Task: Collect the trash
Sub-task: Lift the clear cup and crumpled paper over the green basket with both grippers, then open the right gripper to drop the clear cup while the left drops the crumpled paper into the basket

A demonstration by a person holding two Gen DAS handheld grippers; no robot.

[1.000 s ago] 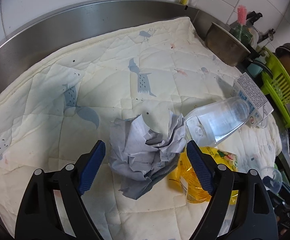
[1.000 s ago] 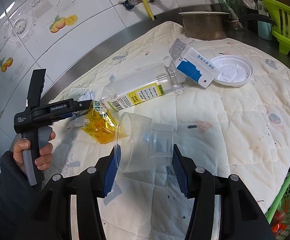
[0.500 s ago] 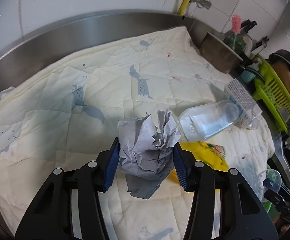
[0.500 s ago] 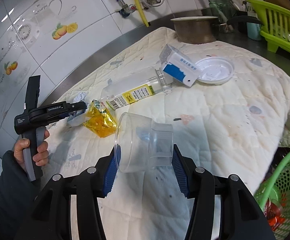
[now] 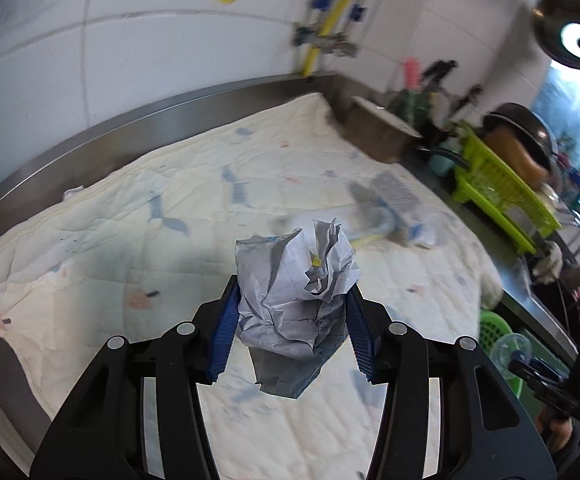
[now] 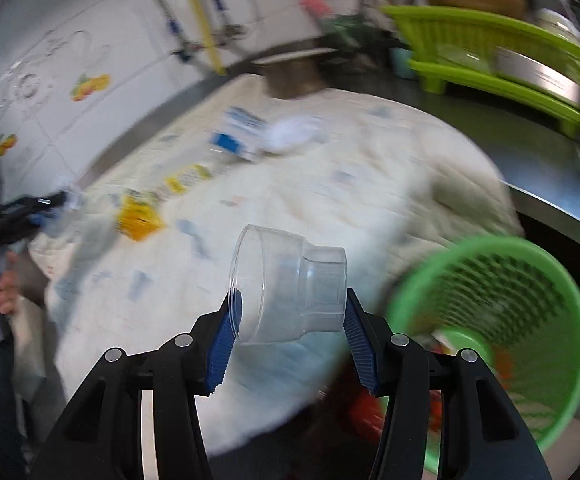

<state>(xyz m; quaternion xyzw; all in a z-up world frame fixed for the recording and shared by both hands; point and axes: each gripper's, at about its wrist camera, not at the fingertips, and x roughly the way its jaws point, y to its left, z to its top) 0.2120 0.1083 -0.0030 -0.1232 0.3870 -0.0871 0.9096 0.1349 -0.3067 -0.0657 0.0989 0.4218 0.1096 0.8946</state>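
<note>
My left gripper (image 5: 290, 332) is shut on a crumpled grey paper ball (image 5: 296, 288) and holds it above the quilted cloth (image 5: 129, 248). My right gripper (image 6: 290, 340) is shut on a clear plastic cup (image 6: 290, 284), lying sideways between the pads, near the cloth's front edge. A green mesh trash basket (image 6: 502, 320) stands just right of the cup, below counter level. A yellow wrapper (image 6: 137, 216), a clear bottle with yellow label (image 6: 185, 178) and a blue-white carton (image 6: 237, 132) lie on the cloth. The left gripper also shows in the right wrist view (image 6: 55, 202).
A white lid (image 6: 294, 130) lies beside the carton. A metal pot (image 5: 382, 136) and a green dish rack (image 5: 502, 200) stand along the back right. The steel counter rim (image 5: 89, 144) and tiled wall border the cloth. The right wrist view is motion-blurred.
My left gripper has lifted the paper ball off the cloth. My right gripper has swung right with the cup, bringing the green basket close beside it.
</note>
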